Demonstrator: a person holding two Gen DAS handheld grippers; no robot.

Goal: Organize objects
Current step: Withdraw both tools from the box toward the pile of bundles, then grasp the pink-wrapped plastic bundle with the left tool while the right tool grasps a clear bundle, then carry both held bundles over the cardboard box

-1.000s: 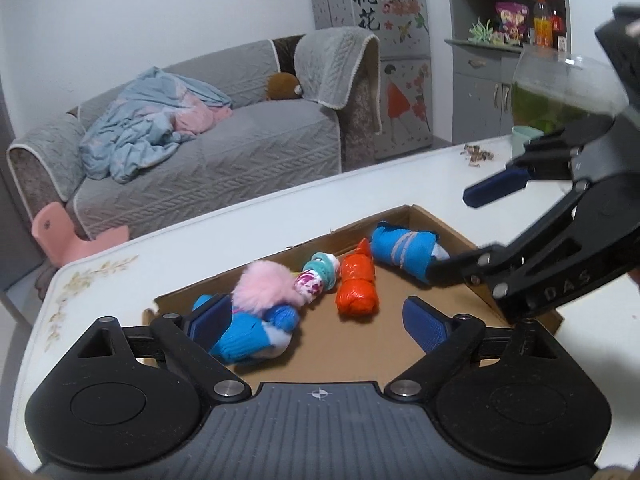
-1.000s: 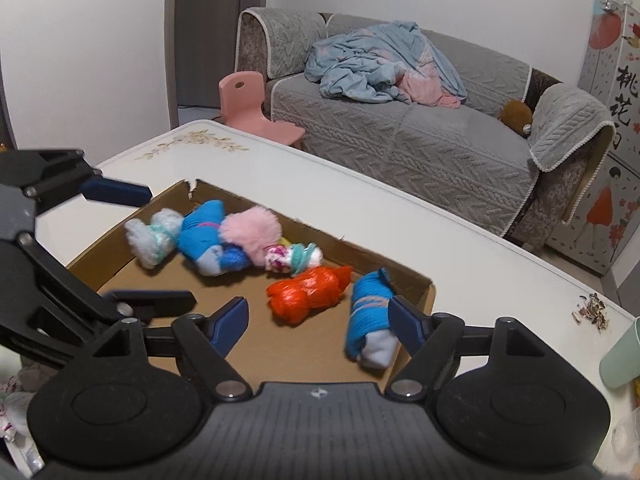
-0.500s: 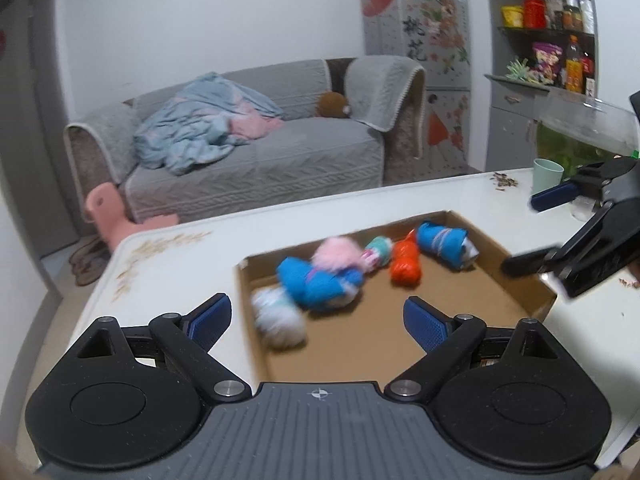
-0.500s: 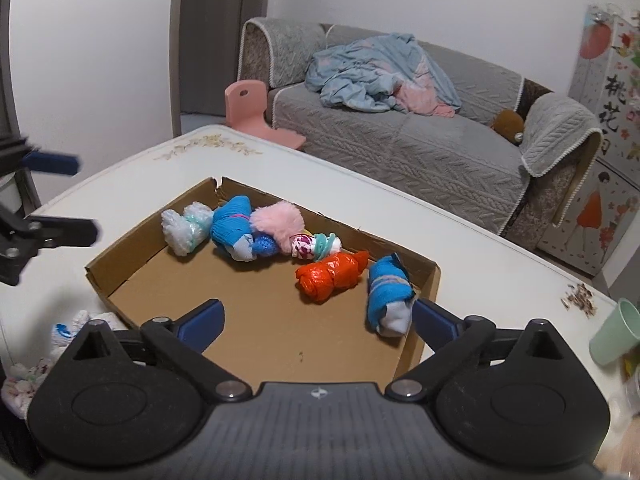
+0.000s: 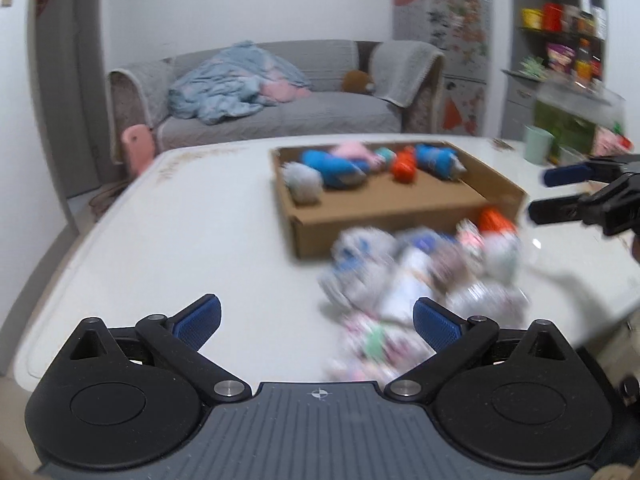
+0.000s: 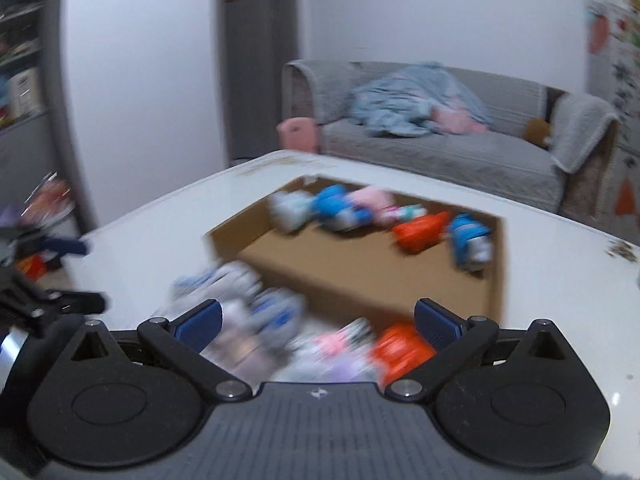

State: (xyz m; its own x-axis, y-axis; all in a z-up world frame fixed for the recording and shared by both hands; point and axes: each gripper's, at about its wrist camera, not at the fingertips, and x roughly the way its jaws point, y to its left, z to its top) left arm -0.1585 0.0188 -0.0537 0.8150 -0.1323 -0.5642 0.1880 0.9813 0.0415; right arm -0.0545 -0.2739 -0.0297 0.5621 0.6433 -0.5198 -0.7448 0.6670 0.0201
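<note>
Six rolls (image 5: 360,164) line the box's (image 5: 392,208) far wall, a blurred pile (image 5: 424,276) waits at its near side, and both grippers (image 5: 316,316) (image 6: 316,316) are spread, empty.

Both wrist views low over table (image 5: 192,232), facing sofa (image 5: 280,108); share cardboard box (image 5: 384,216) (image 6: 360,268), sock pile (image 5: 420,280).

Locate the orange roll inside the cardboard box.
In the left wrist view the orange roll lies along the box's far wall, right of centre, between a small teal-and-pink roll and a blue roll.
</note>
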